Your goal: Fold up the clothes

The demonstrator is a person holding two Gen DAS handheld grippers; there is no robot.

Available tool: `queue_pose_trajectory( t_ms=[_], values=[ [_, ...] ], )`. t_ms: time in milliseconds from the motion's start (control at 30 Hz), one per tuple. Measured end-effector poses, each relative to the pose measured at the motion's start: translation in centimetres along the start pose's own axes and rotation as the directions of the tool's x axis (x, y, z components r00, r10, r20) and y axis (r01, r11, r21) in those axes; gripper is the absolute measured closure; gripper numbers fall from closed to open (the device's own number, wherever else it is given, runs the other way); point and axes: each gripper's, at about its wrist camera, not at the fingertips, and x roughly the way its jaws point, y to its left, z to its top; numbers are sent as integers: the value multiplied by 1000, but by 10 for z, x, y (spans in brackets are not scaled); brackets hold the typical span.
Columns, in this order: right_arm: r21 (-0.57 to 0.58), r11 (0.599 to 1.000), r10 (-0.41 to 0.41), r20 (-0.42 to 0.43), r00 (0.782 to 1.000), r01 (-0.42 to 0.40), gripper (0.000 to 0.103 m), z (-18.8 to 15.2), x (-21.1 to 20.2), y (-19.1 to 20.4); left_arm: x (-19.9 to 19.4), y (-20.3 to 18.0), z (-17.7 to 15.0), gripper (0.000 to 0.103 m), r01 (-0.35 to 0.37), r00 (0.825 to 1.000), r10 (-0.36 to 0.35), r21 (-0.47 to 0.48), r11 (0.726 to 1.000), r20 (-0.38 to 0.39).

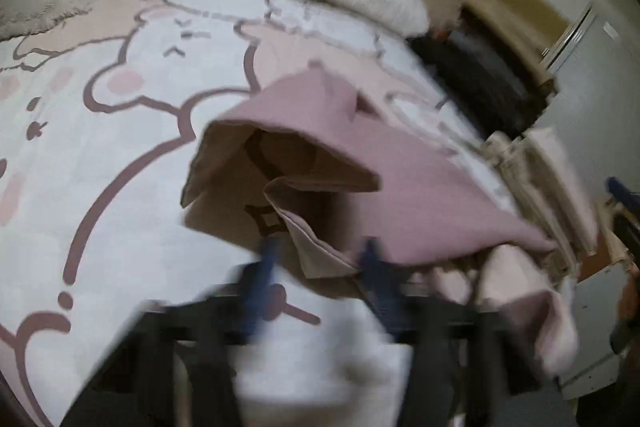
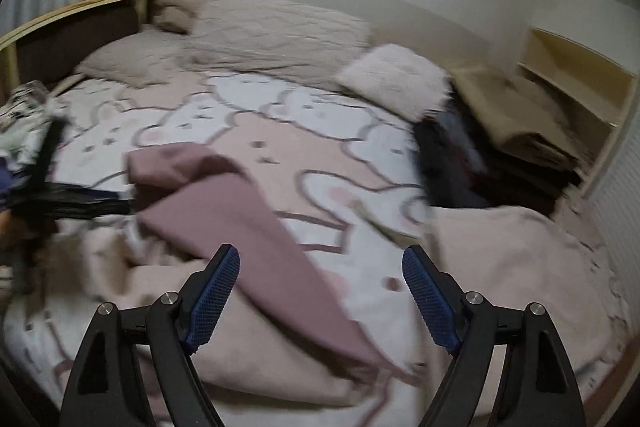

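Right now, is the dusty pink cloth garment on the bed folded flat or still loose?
Still loose. The dusty pink garment lies rumpled and slanted across the bed, one edge lifted.

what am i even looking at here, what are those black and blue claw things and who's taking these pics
Those are two handheld grippers a person works, one in each hand, each with a fisheye camera looking along its fingers. One picture comes from the left gripper, blurred by motion; a mauve garment hangs between its blue pads, though whether it is pinched is too smeared to tell. The other comes from the right gripper, whose jaws stand wide open and empty above the same mauve garment. Underneath is a bed with a pink and white bear-print cover, pillows at the far end and a stack of folded clothes to the right.
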Motion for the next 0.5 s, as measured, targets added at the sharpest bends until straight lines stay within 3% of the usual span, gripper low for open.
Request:
queue_pose_trajectory(
  t_ms=[33,100,233,400,500],
  values=[
    [-15,1000,27,-4,1000,-27,19,-1,4,9,6,-1,3,97,2,1000,-2,1,1000,-24],
    [-46,996,78,-19,997,-79,19,-5,13,27,7,-5,8,100,23,999,-23,-1,1000,-39],
    [-98,979,177,-31,984,-179,19,-18,23,60,-32,-29,28,101,85,995,-88,51,995,54],
    [-80,965,247,-34,968,-249,19,-27,23,74,-116,-70,55,101,198,949,-219,111,974,225],
    [-38,962,270,31,962,-269,19,-23,7,67,-154,-93,60,101,236,922,-269,146,961,280]
  ],
)
